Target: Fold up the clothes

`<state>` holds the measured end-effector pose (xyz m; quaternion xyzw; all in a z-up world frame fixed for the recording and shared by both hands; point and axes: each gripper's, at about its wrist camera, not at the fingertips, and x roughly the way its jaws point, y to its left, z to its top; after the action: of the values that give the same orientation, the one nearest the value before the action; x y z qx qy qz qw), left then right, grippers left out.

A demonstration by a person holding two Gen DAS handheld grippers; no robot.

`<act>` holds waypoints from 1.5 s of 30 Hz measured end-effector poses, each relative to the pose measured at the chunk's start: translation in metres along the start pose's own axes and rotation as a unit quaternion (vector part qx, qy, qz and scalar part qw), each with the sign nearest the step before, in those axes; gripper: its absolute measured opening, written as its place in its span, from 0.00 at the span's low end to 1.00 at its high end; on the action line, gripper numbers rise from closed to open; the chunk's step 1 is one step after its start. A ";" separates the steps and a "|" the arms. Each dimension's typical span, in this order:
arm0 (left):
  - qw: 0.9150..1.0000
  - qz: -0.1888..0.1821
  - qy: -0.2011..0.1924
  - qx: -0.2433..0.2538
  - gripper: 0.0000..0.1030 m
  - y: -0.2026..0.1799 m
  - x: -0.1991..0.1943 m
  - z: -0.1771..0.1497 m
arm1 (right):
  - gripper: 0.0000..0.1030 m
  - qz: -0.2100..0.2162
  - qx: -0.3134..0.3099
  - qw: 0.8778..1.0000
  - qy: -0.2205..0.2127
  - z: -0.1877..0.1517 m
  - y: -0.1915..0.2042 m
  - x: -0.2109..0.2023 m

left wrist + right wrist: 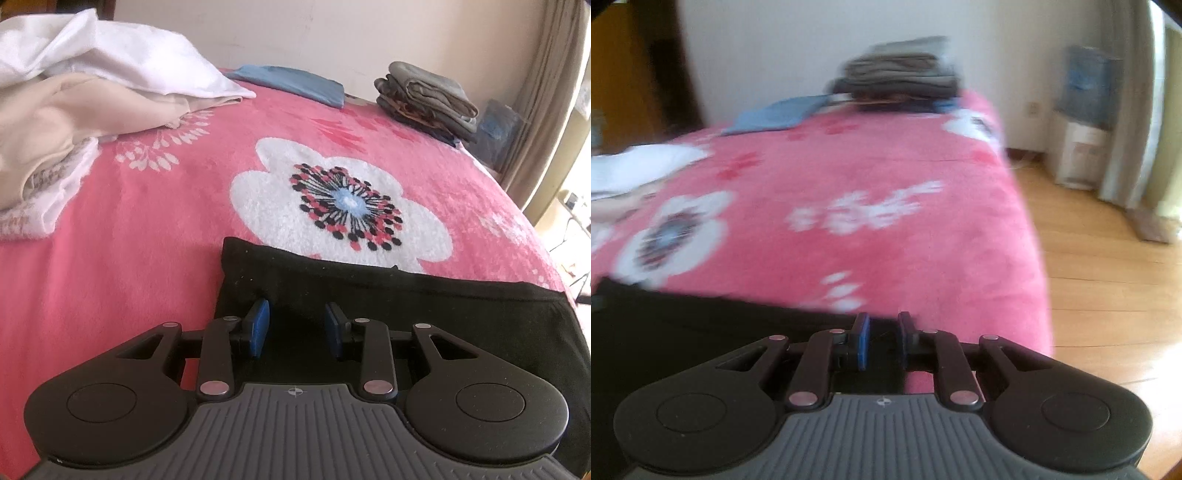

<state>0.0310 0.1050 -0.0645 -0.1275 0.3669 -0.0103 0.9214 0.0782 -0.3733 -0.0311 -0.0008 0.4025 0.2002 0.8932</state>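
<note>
Covering the bed, item one: pink floral blanket, fleece, printed with a large white flower with a blue centre.

Item two: black garment, lying flat at the near edge of the blanket, its far hem running straight across just short of the white flower. In the right wrist view the same cloth fills the lower left and reaches under the right tool.

Item three: left gripper, held low and level over the black garment near its left corner, pointing toward the far wall. Jaws spread, a clear gap between the blue pads; nothing between them. Whether the fingertips touch the cloth cannot be told.

Item four: right gripper, level, near the right edge of the bed, over the right end of the garment, wooden floor beside it. Jaws parted by a narrower gap; dark cloth shows behind the gap, but whether any is pinched cannot be told. The view is blurred.

Item five: loose heap of white and beige laundry, far left of the blanket, unfolded.

Item six: blue folded cloth, far edge, flat.

Item seven: stack of folded grey clothes, far right corner of the bed.

Item eight: curtain, right side, hanging.
</note>
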 end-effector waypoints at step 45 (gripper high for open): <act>0.949 -0.057 0.130 0.280 0.43 -0.067 -0.114 -0.114 | 0.17 0.232 -0.342 0.901 0.134 -0.103 0.178 -0.069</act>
<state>-0.1244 0.0267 -0.0509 0.1176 0.4575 -0.1817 0.8625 -0.1004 -0.2509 -0.0223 -0.2398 0.4139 0.5252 0.7038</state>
